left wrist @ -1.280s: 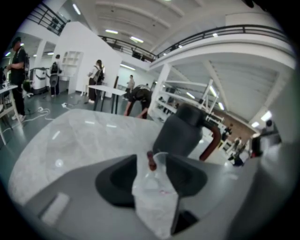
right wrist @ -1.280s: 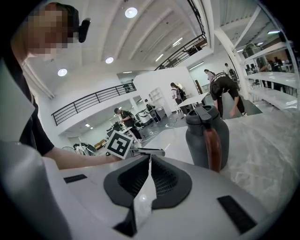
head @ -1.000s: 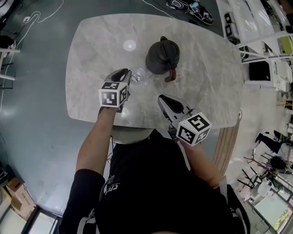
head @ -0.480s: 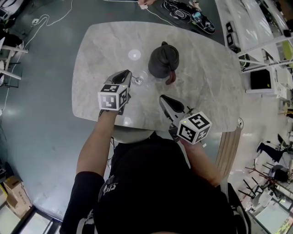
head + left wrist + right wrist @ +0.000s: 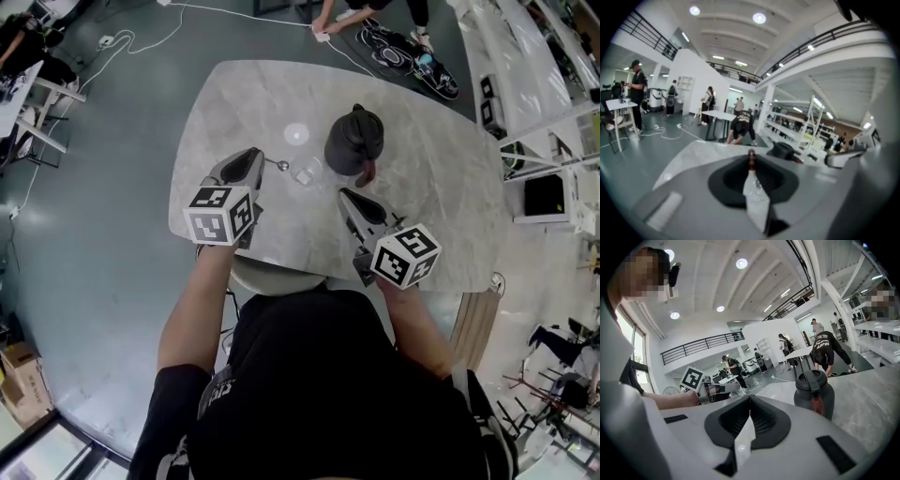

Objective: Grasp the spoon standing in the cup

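Observation:
A small clear glass cup stands mid-table, left of a dark lidded kettle. My left gripper is shut on the thin metal spoon, whose bowl end pokes out to the right, just short of the cup. In the left gripper view the spoon sits pinched between the dark pads, with the kettle beyond. My right gripper hovers near the table's front edge, below the kettle, shut with nothing in it. Its own view shows the pads meeting, the kettle close ahead and the left gripper off to the left.
The marble table has a bright light spot behind the cup. A pale round stool sits under the near edge. Cables lie on the floor beyond the far edge, where a person bends down. Shelving stands at the right.
The head camera has shifted, so the table sits lower and further right. My left gripper has drawn back left from the cup with the spoon in it. The right gripper has kept its place.

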Demonstrator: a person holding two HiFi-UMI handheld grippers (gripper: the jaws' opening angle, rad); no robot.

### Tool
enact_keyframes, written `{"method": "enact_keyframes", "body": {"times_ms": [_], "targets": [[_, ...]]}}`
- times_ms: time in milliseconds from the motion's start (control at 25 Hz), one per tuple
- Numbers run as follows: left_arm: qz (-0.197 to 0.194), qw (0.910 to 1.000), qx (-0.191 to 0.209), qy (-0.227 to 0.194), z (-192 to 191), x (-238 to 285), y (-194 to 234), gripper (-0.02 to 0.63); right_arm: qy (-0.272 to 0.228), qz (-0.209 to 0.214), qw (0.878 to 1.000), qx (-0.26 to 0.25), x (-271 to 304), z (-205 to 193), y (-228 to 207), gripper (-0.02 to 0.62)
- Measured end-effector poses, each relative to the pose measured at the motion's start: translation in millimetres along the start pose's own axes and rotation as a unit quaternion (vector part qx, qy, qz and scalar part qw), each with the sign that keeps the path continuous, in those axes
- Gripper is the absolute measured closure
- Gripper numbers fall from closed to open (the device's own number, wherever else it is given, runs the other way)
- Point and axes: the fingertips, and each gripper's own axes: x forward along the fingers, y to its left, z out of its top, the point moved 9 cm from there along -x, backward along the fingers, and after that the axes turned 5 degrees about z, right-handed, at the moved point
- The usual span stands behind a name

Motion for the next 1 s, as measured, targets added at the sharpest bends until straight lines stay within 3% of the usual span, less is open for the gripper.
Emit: {"method": "enact_keyframes", "body": {"times_ms": [480,720,1000], "targets": [[0.062,0.9919,-0.025,-0.108,35.8,-87.3,12.6,0.558,-0.002,0.041,0.996,-0.078,5.0,25.6,20.3,0.602],[0.099,0.985,-0.005,-0.141,38.5,-117.3,17.1,0.558,-0.027,0.035,0.994,-0.098,4.4,37.0,24.7,0.603],[0.105,0.9829,-0.008,-0.151,37.3,-127.9,13.6,0.558,-0.037,0.034,0.992,-0.119,-0.1,47.6,24.9,0.604]]}}
